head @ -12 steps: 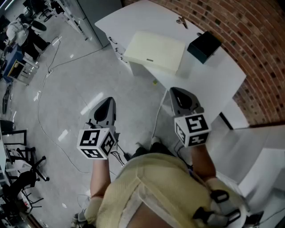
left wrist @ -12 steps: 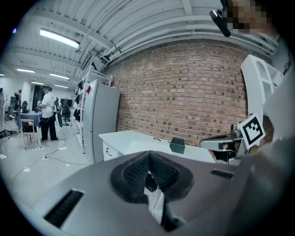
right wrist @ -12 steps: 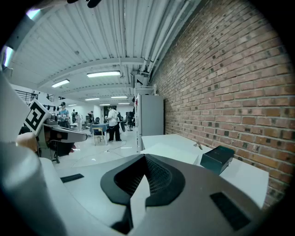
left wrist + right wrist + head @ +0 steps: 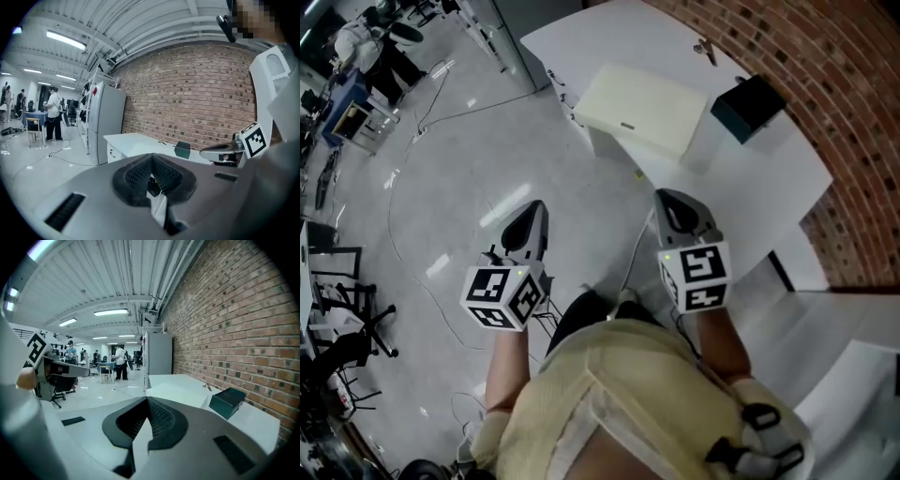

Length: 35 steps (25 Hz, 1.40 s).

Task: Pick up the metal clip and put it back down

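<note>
The left claw [image 4: 534, 210] and the right claw [image 4: 669, 199] are both clenched shut with nothing in them. The small metal clip [image 4: 705, 47] lies far off at the upper right, on the desk [image 4: 769, 178]. A shut claw might just knock it away. The cream box [image 4: 642, 108] and the dark box [image 4: 748, 105] are closed, so I cannot see inside.

Cream box [image 4: 645, 111] and dark box [image 4: 748, 108] (apart) sit on the white table [image 4: 755, 178].

Head view hangs overhead, peering steeply down; both gripper views ride low, looking along their fingers [image 4: 160, 419] toward the counter [image 4: 769, 169] well ahead. All three share its dark box [image 4: 748, 106].
</note>
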Each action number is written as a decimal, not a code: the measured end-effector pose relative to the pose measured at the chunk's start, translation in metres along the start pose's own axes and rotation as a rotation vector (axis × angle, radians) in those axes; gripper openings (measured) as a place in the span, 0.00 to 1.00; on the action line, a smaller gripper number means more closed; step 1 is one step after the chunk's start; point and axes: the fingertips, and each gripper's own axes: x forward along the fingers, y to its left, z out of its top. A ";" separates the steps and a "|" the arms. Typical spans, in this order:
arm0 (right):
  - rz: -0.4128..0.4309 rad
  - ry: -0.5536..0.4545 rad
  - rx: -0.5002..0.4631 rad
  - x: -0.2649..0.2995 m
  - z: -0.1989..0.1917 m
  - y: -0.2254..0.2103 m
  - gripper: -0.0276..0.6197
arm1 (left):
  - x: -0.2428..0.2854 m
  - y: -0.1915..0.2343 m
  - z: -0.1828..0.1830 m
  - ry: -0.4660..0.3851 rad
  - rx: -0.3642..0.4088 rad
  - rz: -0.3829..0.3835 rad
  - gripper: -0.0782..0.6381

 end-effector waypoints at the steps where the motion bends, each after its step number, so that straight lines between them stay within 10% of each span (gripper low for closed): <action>1: 0.011 0.004 0.002 0.002 0.000 0.001 0.05 | 0.000 0.003 0.000 0.000 -0.008 0.003 0.11; 14: 0.120 0.020 0.038 0.046 -0.001 0.030 0.05 | 0.039 0.029 -0.008 0.085 0.028 -0.073 0.11; 31: 0.014 0.036 0.017 0.129 0.068 0.007 0.05 | 0.114 0.116 0.042 0.080 0.135 -0.156 0.11; 35: 0.026 0.060 0.019 0.151 0.080 0.009 0.19 | 0.129 0.129 0.047 0.087 0.145 -0.193 0.11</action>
